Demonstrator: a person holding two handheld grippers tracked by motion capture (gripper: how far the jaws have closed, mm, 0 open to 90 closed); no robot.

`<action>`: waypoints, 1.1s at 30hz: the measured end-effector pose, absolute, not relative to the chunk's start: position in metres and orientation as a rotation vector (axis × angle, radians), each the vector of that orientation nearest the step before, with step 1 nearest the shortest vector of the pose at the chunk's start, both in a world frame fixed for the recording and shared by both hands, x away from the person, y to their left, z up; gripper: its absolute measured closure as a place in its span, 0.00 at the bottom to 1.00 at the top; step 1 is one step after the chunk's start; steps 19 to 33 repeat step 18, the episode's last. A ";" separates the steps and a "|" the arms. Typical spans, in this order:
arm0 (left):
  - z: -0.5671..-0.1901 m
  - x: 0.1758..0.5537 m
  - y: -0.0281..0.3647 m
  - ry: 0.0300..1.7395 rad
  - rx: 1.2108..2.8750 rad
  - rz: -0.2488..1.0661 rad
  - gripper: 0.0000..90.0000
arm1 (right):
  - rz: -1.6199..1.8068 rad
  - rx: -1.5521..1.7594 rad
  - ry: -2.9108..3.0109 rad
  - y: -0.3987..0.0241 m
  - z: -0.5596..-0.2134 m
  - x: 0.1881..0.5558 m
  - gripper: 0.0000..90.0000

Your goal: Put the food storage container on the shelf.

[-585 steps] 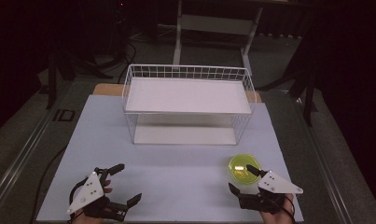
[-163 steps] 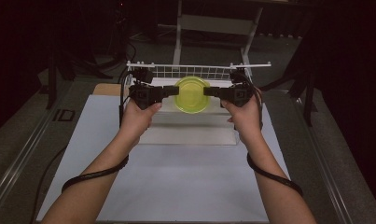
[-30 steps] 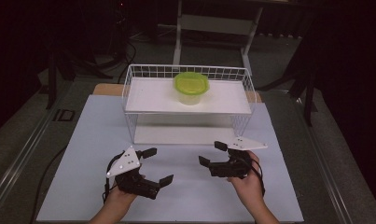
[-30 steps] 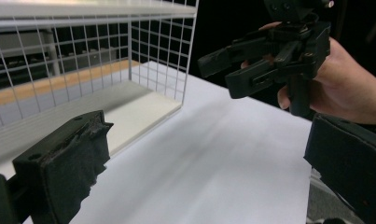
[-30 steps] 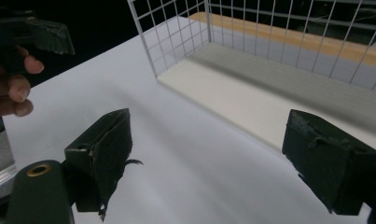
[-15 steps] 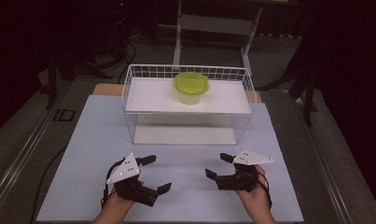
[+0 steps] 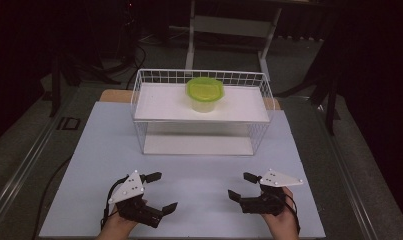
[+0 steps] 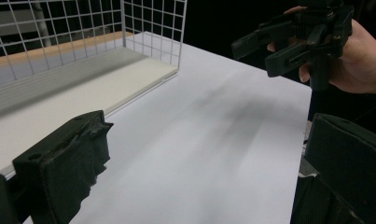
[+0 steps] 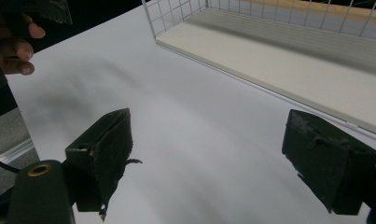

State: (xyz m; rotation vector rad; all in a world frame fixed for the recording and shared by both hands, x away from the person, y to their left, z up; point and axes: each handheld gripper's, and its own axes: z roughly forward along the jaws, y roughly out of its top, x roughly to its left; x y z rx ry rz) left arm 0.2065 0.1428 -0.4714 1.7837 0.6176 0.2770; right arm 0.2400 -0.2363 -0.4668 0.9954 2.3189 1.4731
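A clear tub with a green lid (image 7: 205, 92) stands upright on the top shelf of a white wire rack (image 7: 139, 100), near its middle. My left gripper (image 7: 165, 190) is held low over the white table near the front edge, open, nothing between its jaws. Level with it on the right, my right gripper (image 7: 239, 185) is also open and empty. In the left gripper view my own left gripper (image 8: 202, 149) looks across the bare table towards the right gripper (image 8: 293, 42) in its hand. In the right gripper view my right gripper (image 9: 213, 149) faces the rack's bottom board (image 9: 288, 70).
The white table sheet (image 7: 204, 170) stretches from the rack to the front edge. The rack's lower shelf (image 7: 199, 145) holds nothing. Dark floor, stands and cables surround the table.
Both grippers have drawn back towards the front edge of the table and spread a little apart. The green-lidded tub has stayed on the top shelf.
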 end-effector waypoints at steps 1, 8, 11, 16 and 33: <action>-0.472 0.207 0.143 0.614 1.779 0.274 0.00 | 1.471 0.991 2.317 -0.237 -0.468 0.240 0.18; -0.473 0.208 0.148 0.600 1.741 0.271 0.00 | 1.477 0.956 2.291 -0.242 -0.470 0.237 0.18; -0.475 0.207 0.149 0.597 1.744 0.274 0.00 | 1.470 0.934 2.282 -0.244 -0.471 0.236 0.18; -0.478 0.205 0.151 0.596 1.754 0.280 0.00 | 1.445 0.908 2.287 -0.246 -0.476 0.236 0.18; -0.478 0.204 0.153 0.598 1.749 0.281 0.00 | 1.451 0.913 2.286 -0.247 -0.477 0.237 0.18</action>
